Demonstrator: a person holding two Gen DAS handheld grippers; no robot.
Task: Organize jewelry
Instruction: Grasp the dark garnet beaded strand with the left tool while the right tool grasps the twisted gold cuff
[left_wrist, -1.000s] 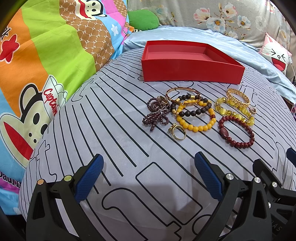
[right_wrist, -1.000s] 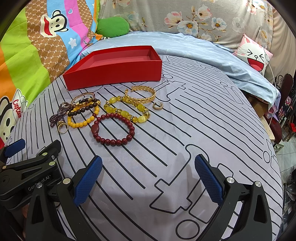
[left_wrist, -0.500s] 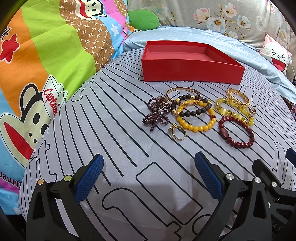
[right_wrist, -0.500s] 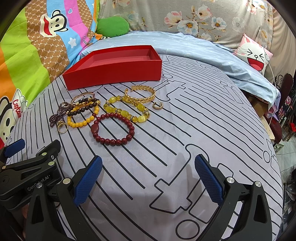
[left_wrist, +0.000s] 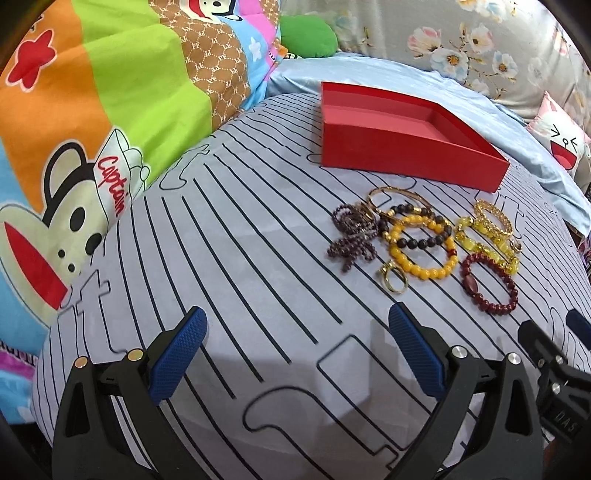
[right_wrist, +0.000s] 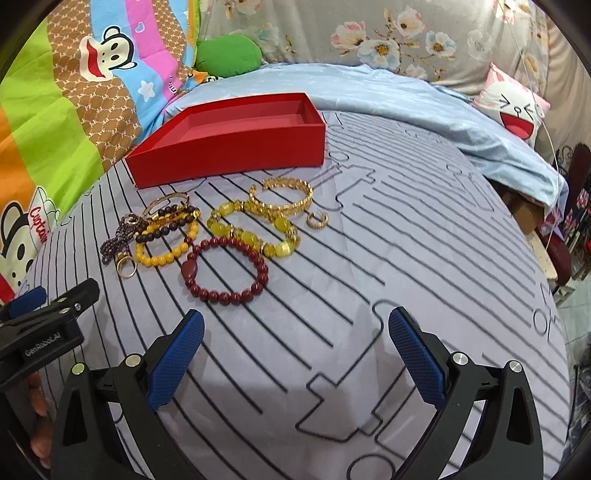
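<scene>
Hovering spread wide and empty, left gripper (left_wrist: 295, 354) and right gripper (right_wrist: 295, 354) near the bracelets (right_wrist: 225, 271) and rings (left_wrist: 393, 280) clustered on the bed, just before the far red box (right_wrist: 229, 162), likely their destination.

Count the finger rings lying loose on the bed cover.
2. One gold ring sits at the near left end of the jewelry pile; a ridged gold ring lies beside the gold chain bracelet. The tangle may hide more.
</scene>
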